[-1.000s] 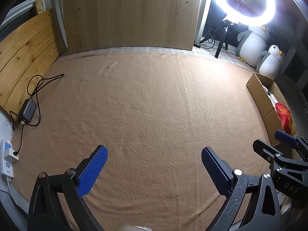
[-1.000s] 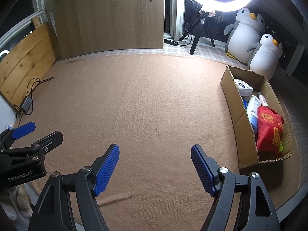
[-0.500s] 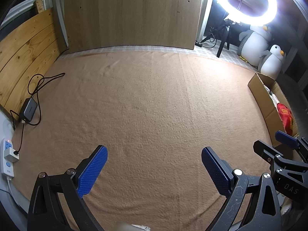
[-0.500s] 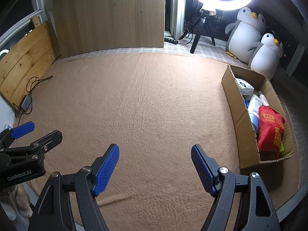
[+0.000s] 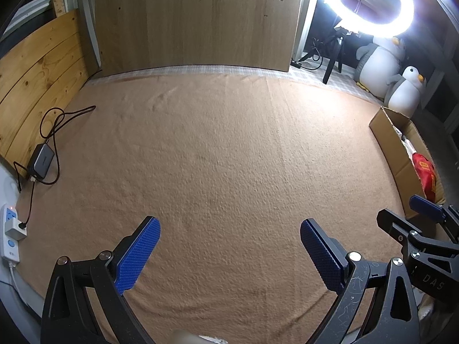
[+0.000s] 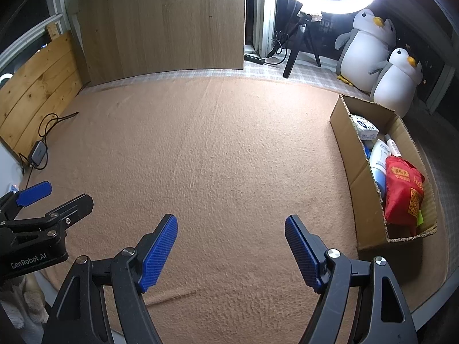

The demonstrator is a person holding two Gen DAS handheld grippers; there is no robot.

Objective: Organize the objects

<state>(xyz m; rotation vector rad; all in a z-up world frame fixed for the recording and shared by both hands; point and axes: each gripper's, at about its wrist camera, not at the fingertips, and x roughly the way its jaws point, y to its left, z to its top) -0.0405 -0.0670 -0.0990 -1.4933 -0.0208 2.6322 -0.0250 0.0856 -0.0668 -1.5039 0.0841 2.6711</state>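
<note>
My left gripper (image 5: 229, 235) and right gripper (image 6: 231, 230) hover with jaws spread, empty, above the tan blanket (image 6: 215, 157); the brown cardboard box (image 6: 352, 157) sits right.

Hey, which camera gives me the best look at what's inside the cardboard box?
The right wrist view. There the cardboard box is seen from above, showing a red packet, a white bottle and a small white carton. In the left wrist view the box sits at the right edge, mostly its wall with a bit of red.
</note>
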